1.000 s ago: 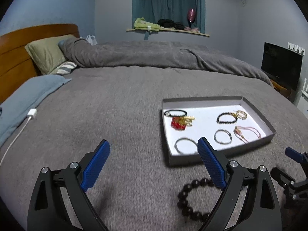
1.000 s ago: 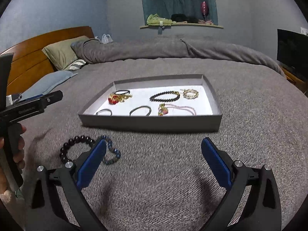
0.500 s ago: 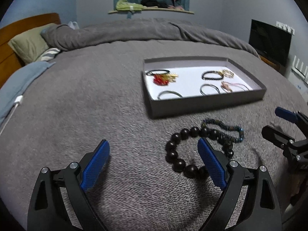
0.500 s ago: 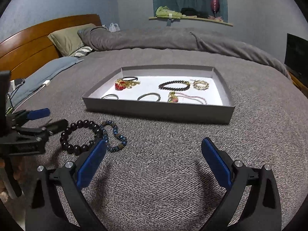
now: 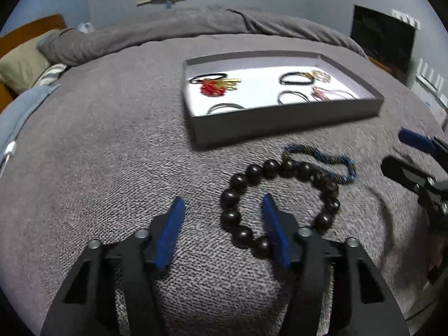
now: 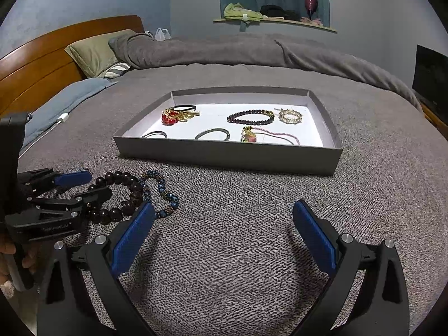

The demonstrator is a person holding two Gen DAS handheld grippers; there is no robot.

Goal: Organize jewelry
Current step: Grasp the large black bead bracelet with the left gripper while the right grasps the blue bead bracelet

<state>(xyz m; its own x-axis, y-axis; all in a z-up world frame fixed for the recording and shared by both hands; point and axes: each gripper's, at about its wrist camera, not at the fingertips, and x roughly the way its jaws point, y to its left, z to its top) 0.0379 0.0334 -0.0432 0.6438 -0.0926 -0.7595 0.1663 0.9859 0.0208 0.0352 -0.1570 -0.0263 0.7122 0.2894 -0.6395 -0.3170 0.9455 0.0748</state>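
Note:
A dark wooden bead bracelet (image 5: 280, 201) lies on the grey bedspread, beside a blue beaded bracelet (image 5: 324, 159). My left gripper (image 5: 224, 224) is low over the spread, partly closed; its right finger (image 5: 275, 238) stands inside the bead ring, its left finger outside, the near-left beads between them. It also shows in the right wrist view (image 6: 81, 187) at the dark bracelet (image 6: 123, 196) and blue bracelet (image 6: 162, 193). My right gripper (image 6: 224, 238) is open and empty. The grey tray (image 6: 229, 154) holds several bracelets.
Tray (image 5: 282, 120) sits beyond the loose bracelets. A rumpled grey duvet (image 6: 252, 50) and pillows (image 6: 95, 53) lie at the far side. A white charger cable (image 5: 9, 148) lies at left. A dark TV (image 5: 380, 39) stands at right.
My left gripper has moved forward and down to the dark bead bracelet and its fingers have narrowed around the near beads. The right gripper has stayed open, shifting slightly.

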